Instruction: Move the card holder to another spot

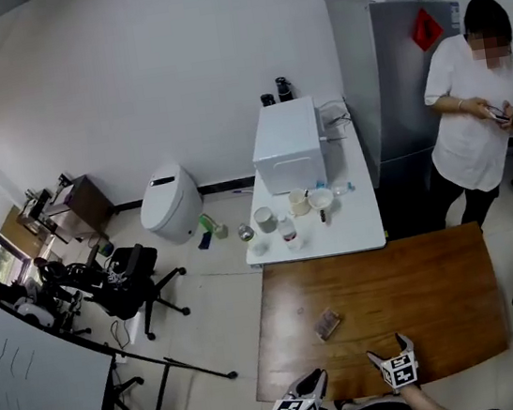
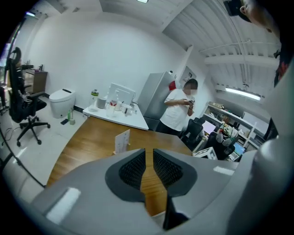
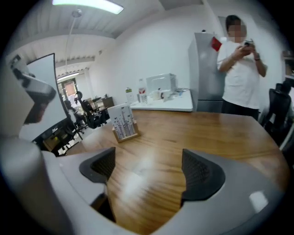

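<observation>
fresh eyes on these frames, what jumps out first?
A lone card holder stands on the wooden table, ahead of both grippers. The left gripper has its jaws almost together on nothing, and the right gripper is wide open. Odd extras: a white toilet on the floor at left, and a person on a phone by the grey fridge.

in the head view the card holder (image 1: 327, 323), ahead of the right gripper's (image 1: 389, 349) fingertips, is too small to show what it holds. the left gripper (image 1: 315, 380) is cut off behind its fingers by that view's bottom edge. in the left gripper view the holder's foot is partly hidden behind the left-hand finger's body. in the right gripper view the print on its card, beyond the left-hand finger, is too blurred to read.
</observation>
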Available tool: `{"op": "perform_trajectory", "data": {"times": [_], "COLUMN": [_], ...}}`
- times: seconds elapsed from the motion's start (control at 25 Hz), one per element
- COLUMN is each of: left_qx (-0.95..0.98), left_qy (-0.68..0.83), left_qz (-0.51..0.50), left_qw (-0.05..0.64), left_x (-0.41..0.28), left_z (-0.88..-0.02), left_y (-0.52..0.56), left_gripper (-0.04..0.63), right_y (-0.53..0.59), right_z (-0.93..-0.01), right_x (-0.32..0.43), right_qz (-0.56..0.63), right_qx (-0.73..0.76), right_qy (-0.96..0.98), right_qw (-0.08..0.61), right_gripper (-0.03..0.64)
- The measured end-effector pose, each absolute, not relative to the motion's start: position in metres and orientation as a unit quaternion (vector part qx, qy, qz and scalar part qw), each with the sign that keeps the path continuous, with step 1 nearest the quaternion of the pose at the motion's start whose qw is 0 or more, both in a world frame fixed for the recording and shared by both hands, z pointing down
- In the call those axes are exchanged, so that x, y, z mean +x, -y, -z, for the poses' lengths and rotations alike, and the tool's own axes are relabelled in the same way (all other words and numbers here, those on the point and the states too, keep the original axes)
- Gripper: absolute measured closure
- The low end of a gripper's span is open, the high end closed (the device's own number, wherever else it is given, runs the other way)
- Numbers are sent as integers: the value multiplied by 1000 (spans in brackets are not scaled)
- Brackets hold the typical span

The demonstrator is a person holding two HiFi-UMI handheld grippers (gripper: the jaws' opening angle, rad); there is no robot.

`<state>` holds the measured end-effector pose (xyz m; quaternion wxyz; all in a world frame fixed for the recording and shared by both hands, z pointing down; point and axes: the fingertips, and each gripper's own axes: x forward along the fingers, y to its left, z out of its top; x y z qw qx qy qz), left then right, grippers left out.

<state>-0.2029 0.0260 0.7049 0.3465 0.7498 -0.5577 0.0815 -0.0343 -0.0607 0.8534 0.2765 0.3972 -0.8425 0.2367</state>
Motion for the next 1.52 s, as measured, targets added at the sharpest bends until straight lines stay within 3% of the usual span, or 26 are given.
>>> {"op": "perform_trajectory", "data": {"times": [0.08, 0.16, 0.28, 0.52, 1.52], "left_qx": [770, 788, 810, 851, 844], "left_qy": [533, 514, 490, 440, 447], "left_qz": [-88, -85, -75, -73, -59], "left_qw": [339, 327, 311, 277, 289], "left_x": [-187, -172, -146, -99, -55], "left_z": [-706, -700, -688, -664, -658], "left_y": [-5, 16, 41, 60, 60], "left_gripper": [546, 546, 546, 546, 546], "right_y": [54, 51, 47, 60, 104], "right_z": [-825, -794, -750, -680, -636], "right_x": [13, 54, 116, 192, 185], "right_qz": [-239, -238, -238, -224, -161], "right_qx": [430, 462, 526, 609, 573], "right_qy": [835, 826, 798, 757, 800], "right_qw": [247, 219, 170, 76, 76], "right_gripper": [259, 464, 617, 617, 617]}}
